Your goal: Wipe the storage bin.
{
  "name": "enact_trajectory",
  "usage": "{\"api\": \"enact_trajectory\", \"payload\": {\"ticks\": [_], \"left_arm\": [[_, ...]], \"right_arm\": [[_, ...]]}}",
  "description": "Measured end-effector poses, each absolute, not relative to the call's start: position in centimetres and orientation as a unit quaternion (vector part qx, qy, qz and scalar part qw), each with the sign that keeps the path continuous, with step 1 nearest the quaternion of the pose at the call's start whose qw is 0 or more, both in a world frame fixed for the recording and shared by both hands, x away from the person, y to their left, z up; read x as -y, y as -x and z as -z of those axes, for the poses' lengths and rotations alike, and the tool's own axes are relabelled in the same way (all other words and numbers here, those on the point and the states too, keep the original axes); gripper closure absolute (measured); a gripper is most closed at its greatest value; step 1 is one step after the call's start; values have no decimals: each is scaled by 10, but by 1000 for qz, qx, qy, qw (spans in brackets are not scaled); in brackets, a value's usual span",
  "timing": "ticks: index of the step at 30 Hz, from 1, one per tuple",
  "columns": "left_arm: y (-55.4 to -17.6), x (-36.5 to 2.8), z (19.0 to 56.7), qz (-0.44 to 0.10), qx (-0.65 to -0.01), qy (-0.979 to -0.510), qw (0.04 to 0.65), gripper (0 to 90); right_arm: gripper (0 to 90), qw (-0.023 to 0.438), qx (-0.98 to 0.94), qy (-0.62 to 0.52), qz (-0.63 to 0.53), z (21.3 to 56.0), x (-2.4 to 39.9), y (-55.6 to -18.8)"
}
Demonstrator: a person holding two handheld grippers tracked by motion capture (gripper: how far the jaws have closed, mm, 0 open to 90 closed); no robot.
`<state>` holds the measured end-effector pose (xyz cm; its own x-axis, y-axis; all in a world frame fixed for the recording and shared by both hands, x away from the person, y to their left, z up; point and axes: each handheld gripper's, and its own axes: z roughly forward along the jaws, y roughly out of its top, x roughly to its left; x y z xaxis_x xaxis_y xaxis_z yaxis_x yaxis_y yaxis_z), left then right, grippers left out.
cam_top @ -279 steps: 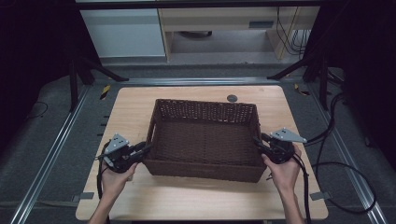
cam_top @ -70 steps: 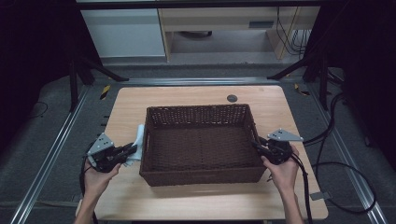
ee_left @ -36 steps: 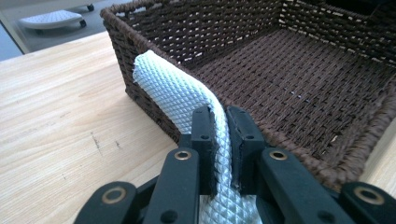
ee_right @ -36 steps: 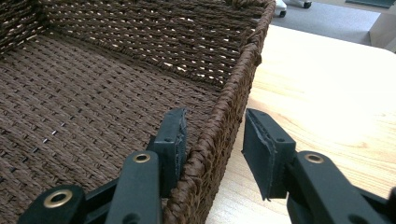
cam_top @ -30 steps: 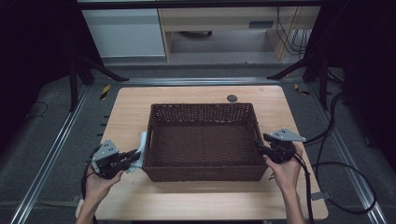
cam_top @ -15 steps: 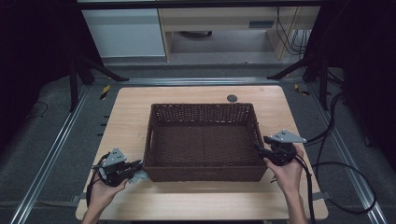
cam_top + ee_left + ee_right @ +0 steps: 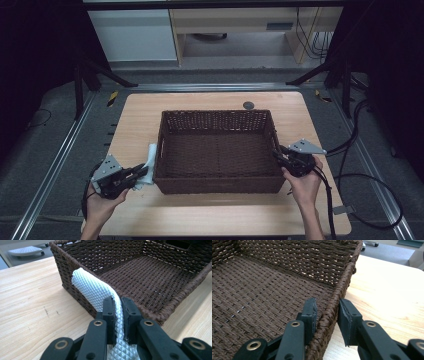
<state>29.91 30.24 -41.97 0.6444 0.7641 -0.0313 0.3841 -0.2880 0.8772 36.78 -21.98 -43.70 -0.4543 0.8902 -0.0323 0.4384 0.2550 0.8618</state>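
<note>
Basket (image 7: 217, 150) sits empty before us; our left gripper (image 7: 118, 315) pinches white cloth (image 7: 96, 290), our right gripper (image 7: 325, 315), jaws just closing, straddles its rim.

A fixed camera looks down from above the table's (image 7: 210, 220) near edge. Two close cameras ride the hand tools, each facing the same brown basket (image 7: 217, 187) from opposite ends.

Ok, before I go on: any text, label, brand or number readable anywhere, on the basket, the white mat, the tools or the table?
None can be read.
Wicker basket: plain brown weave, no tag or label.
White textured mat: only an embossed diamond pattern, no print.
Left tool and right tool: bare black jaws with brass rivets, no markings.
Wooden table: no stickers.
Grey cabinet behind the table: no legible marking.
</note>
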Motion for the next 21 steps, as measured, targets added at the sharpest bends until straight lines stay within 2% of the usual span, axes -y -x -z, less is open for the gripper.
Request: {"api": "enact_trajectory", "payload": {"ticks": [8, 10, 11, 21], "left_arm": [[-306, -294, 440, -182, -373, -802, 431, 810], [-307, -290, 447, -175, -374, -811, 414, 810], [-308, -290, 450, -169, -378, -813, 409, 809], [-300, -291, 457, -156, -379, -822, 395, 809]], "right_arm": [[673, 277, -740, -453, -413, 437, 220, -370], [646, 277, -739, -454, -413, 436, 219, -370], [596, 276, -737, -459, -413, 434, 220, -370], [504, 281, -725, -454, -435, 427, 226, -360]]}}
